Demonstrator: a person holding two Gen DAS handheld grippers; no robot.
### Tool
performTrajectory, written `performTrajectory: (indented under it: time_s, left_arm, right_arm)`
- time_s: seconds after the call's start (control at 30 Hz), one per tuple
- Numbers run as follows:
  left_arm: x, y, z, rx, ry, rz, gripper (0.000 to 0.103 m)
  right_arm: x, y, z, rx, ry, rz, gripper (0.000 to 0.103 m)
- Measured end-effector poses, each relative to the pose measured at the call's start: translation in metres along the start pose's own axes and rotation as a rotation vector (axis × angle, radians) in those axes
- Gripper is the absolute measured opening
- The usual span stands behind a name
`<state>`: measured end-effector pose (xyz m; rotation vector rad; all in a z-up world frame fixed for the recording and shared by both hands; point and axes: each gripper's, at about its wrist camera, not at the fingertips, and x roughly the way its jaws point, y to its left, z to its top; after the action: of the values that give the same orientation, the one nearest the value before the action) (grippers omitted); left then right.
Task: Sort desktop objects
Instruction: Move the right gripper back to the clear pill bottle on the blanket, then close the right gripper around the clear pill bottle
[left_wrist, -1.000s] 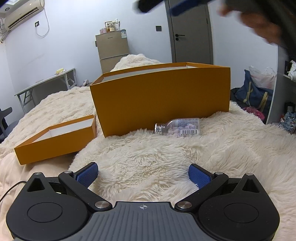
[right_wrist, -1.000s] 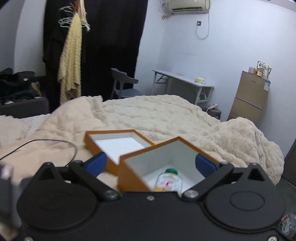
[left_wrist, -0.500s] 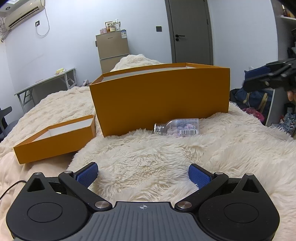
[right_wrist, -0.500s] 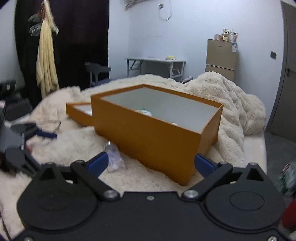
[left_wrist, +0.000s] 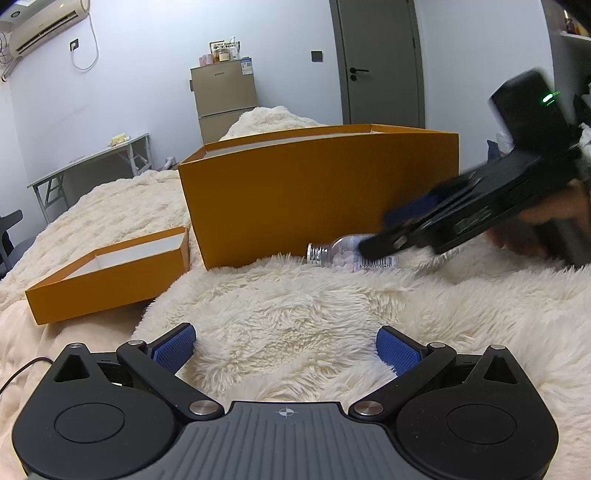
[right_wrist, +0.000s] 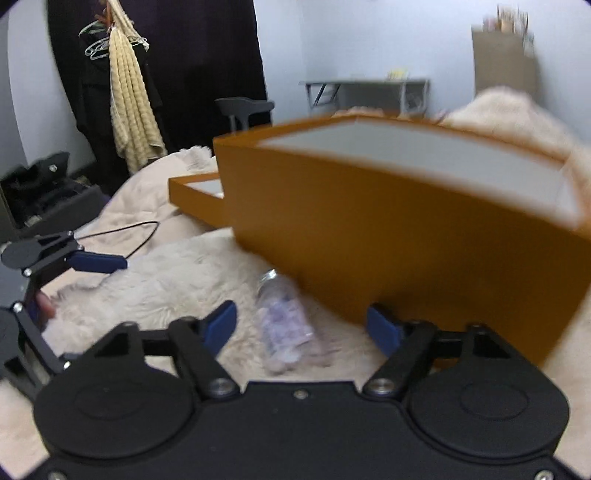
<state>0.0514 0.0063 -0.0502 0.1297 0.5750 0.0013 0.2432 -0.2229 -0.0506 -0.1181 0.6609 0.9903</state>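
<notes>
A small clear bottle (left_wrist: 343, 254) with a silver cap and pink pills lies on its side on the fluffy blanket, against the front wall of a large orange box (left_wrist: 317, 184). My right gripper (right_wrist: 301, 326) is open, low over the blanket, with the bottle (right_wrist: 282, 317) lying between its blue pads, untouched. In the left wrist view the right gripper (left_wrist: 391, 230) comes in from the right, just over the bottle. My left gripper (left_wrist: 284, 345) is open and empty, resting nearer on the blanket.
The orange box lid (left_wrist: 107, 269) lies open side up to the left of the box. A black cable (right_wrist: 144, 236) runs over the blanket at left. A grey desk (left_wrist: 88, 166), a cabinet (left_wrist: 223, 99) and a door stand behind.
My right gripper has swung down from above the orange box to the blanket and now straddles the bottle. My left gripper has stayed still.
</notes>
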Motion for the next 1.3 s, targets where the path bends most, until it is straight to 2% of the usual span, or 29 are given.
performTrajectory:
  time_s: [0.07,0.1,0.13,0.17,0.37,0.67,1.13,1.3]
  left_arm:
    - [0.000,0.000,0.000,0.002,0.002,0.002,0.103]
    - [0.000,-0.001,0.000,0.003,0.003,0.001,0.103]
    - [0.001,-0.001,0.000,0.003,0.003,0.000,0.103]
    - [0.001,-0.001,0.001,0.003,0.003,-0.001,0.103]
    - [0.000,-0.001,0.000,0.002,0.004,-0.002,0.103]
    - [0.001,0.001,0.001,-0.008,0.006,-0.009,0.103]
    - [0.002,0.001,0.001,-0.011,0.005,-0.011,0.103]
    - [0.003,0.001,0.001,-0.011,0.005,-0.010,0.103]
  right_arm:
    - [0.008,0.006,-0.007,-0.030,0.022,-0.014,0.057]
    - [0.009,0.010,-0.009,-0.048,0.024,-0.021,0.053]
    - [0.011,0.013,-0.012,-0.067,0.026,-0.029,0.042]
    - [0.009,0.015,-0.013,-0.076,0.022,-0.034,0.041]
    - [-0.027,0.017,-0.013,-0.079,-0.050,-0.054,0.038]
    - [-0.101,0.014,-0.005,-0.058,-0.214,0.027,0.037]
    - [-0.058,0.012,-0.023,-0.218,0.026,-0.301,0.039]
    - [-0.034,0.009,-0.029,-0.201,0.073,-0.289,0.044]
